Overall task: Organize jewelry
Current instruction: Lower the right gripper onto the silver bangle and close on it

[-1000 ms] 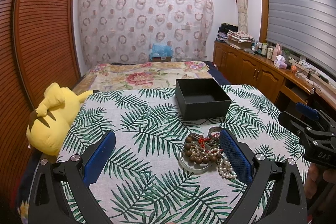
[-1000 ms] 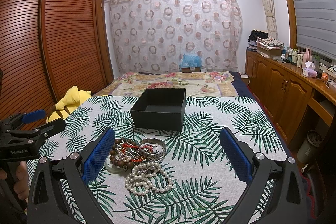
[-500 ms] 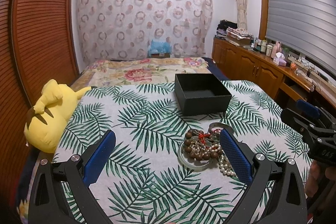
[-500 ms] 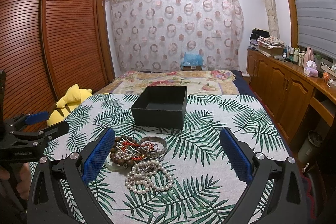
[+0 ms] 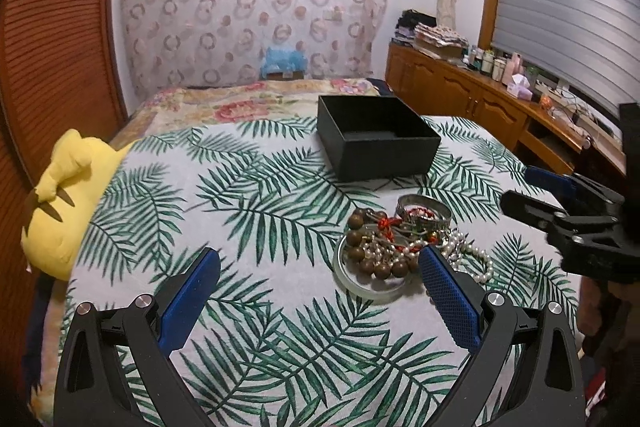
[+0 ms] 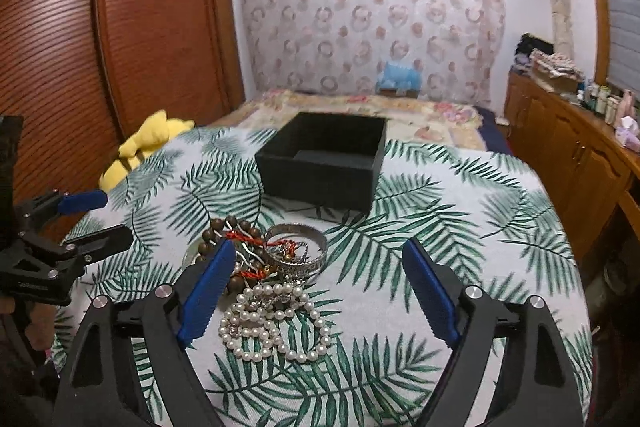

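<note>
Your jewelry pile sits on the palm-leaf printed cloth (image 5: 248,211) covering the bed, with bare cloth all round it toward 9 o'clock and 6 o'clock in the left wrist view. The open black square box (image 5: 376,147) stands just beyond the pile at 12 o'clock, apart from it. The cloth's left edge meets a yellow plush toy (image 5: 64,203); a wooden cabinet run (image 5: 472,99) borders the right.

Your left tool (image 5: 320,271) gapes wide with nothing gripped; its right blue pad overlaps the round clear glass dish (image 5: 360,283) in view. Your right tool (image 6: 316,267) is also apart and empty, with the white pearl necklace (image 6: 272,327) lying between its pads, untouched. Its jaws have just been narrowing.

Compared with a second ago, both cameras sit lower and nearer the pile, which looms larger; the jewelry itself lies as it did.

Count: one box, one dish, one brown wooden bead bracelet (image 5: 372,263), one engraved silver bangle (image 6: 296,243), one pearl necklace, and some red cord (image 6: 248,239) tangled among them.
</note>
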`<state>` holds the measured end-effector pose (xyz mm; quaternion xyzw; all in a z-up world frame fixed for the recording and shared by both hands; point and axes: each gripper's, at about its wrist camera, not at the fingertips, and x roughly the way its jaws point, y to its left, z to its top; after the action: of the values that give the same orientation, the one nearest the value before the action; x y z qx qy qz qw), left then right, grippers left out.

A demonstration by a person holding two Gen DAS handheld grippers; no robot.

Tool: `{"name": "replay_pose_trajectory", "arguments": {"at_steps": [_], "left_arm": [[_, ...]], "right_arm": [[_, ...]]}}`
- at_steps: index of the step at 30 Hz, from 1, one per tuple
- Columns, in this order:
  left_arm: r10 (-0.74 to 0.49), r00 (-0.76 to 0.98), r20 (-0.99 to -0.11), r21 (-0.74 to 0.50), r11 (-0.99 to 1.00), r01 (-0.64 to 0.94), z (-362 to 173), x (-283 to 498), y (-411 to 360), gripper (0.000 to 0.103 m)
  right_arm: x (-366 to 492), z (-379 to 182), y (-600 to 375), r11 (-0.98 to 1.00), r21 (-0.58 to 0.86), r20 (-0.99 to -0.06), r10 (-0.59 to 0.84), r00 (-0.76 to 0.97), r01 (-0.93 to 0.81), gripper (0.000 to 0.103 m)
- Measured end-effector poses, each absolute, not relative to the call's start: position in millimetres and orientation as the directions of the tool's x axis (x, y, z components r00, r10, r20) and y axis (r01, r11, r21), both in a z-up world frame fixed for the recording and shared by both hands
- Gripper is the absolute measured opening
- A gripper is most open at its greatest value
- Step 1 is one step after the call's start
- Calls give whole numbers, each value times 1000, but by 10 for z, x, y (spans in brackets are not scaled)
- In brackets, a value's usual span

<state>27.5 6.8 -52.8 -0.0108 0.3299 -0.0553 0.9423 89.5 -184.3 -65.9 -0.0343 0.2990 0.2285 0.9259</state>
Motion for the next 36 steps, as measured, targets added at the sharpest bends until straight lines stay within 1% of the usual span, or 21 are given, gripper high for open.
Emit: {"name": "replay_pose_trajectory", "arguments": {"at_steps": [3,7,11,19,20,22,24,29,31,35,36], "left_arm": [[-122,764,-634,-62,992,108,-586,317,81,96],[-144,751,-644,-81,989,121,-638,356,105,96],[-163,740,-652,-90,986,137,-682,404,105,96],[-173,732,-658,-99,985,144,-725,438,111,96],[-175,732,-658,-100,984,145,-728,443,106,96],[-179,733,-657,-101,984,150,-738,447,92,96],[-183,730,-658,-101,983,156,-747,456,78,95],[-197,717,-668,-87,978,188,-782,542,6,84],[-209,711,-672,-88,975,204,-780,599,-32,76],[-243,705,-667,-85,964,252,-736,707,-135,67],[-251,702,-667,-83,961,265,-727,738,-166,64]], "right_arm": [[1054,-759,-1768,878,87,-607,421,675,-470,86],[1211,-848,-1677,863,94,-638,435,635,-497,83],[1395,-971,-1592,840,129,-684,460,567,-526,82],[1613,-1118,-1494,824,166,-731,471,493,-541,81],[1638,-1133,-1482,823,171,-737,471,484,-542,79],[1669,-1159,-1465,818,180,-745,476,467,-546,68],[1684,-1180,-1448,804,201,-746,496,445,-560,60],[1655,-1118,-1526,810,191,-727,496,474,-555,60],[1632,-1050,-1591,814,185,-714,496,495,-550,60],[1597,-956,-1737,822,180,-697,494,520,-540,60],[1589,-944,-1771,824,179,-695,492,524,-537,60]]}}
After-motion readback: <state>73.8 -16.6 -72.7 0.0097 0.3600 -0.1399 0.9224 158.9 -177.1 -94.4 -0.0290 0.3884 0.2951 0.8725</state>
